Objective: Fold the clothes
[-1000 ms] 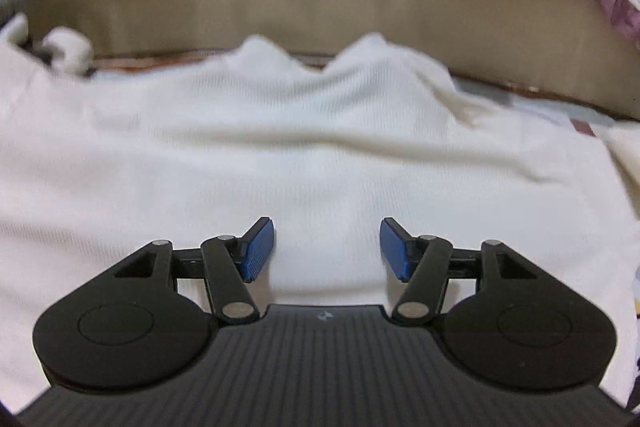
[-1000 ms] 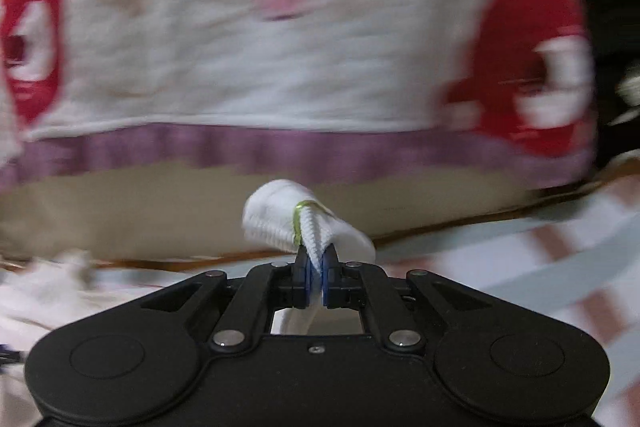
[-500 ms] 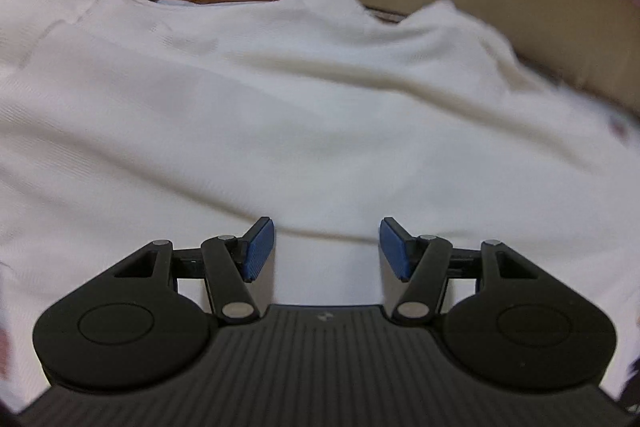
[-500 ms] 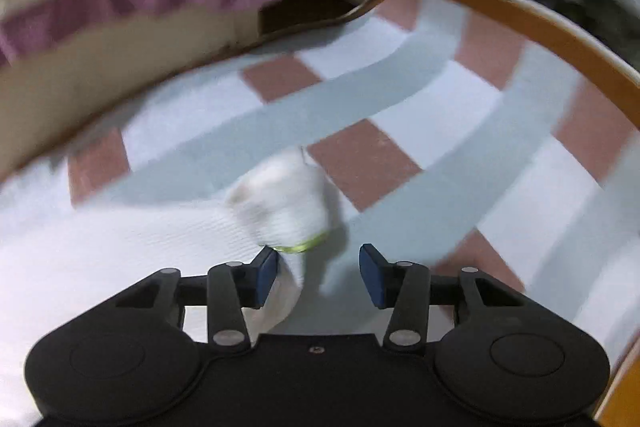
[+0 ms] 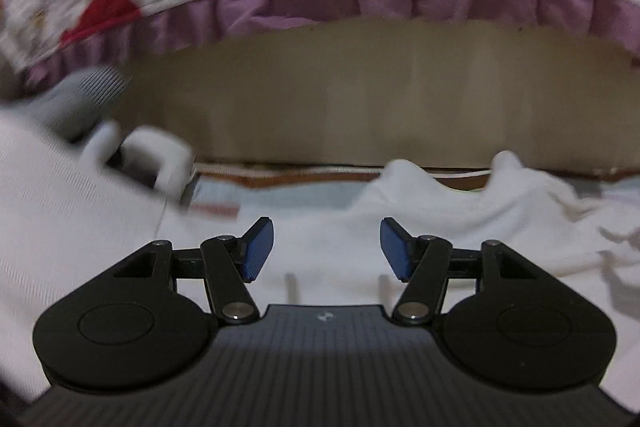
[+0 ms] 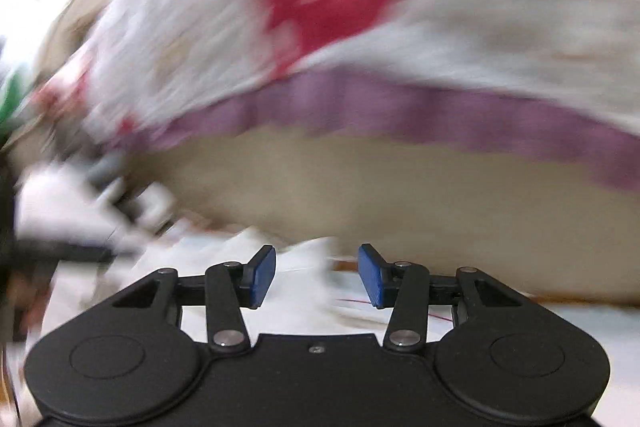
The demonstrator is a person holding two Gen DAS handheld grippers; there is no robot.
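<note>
We see the white garment (image 5: pixel 460 215) lying spread low across the surface, a finely ribbed knit, soft and rumpled. Along its far edge the cloth stands up in two small peaks, with a dip between them, and loose wrinkles trail away to the right. To the left another broad white ribbed stretch (image 5: pixel 68 211) fills the view, blurred; we cannot tell whether it is the same piece. From the right wrist view we catch the white garment (image 6: pixel 296 267) again, bunched and smeared by motion, its folds hard to read.
</note>
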